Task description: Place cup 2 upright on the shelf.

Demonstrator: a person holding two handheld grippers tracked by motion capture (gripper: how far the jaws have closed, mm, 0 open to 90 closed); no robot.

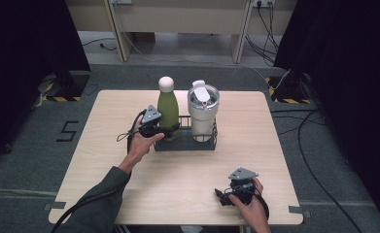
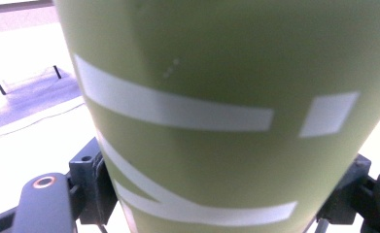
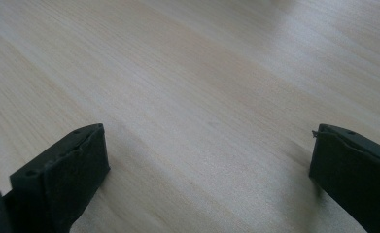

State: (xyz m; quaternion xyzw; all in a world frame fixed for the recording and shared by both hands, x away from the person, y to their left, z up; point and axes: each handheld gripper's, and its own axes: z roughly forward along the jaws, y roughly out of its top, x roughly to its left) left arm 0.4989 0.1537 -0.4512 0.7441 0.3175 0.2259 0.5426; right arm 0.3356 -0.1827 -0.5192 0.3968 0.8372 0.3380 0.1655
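Closely beside green bottle (image 1: 168, 109): white tumbler (image 1: 202, 110).

centre: wire rack (image 1: 185, 145) occupied by green bottle (image 1: 167, 112) and white tumbler (image 1: 202, 114), standing side by side, no passable gap seen between them | bottle's left flank: taken up by left gripper (image 1: 170, 130) | table (image 1: 105, 145): left, far and right margins unobstructed | near right: blocked by right gripper (image 1: 225, 195)

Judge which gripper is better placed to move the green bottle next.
Left, probably: the left gripper is already shut on the green bottle in the wire rack, while the right gripper rests open, away near the table's front edge.
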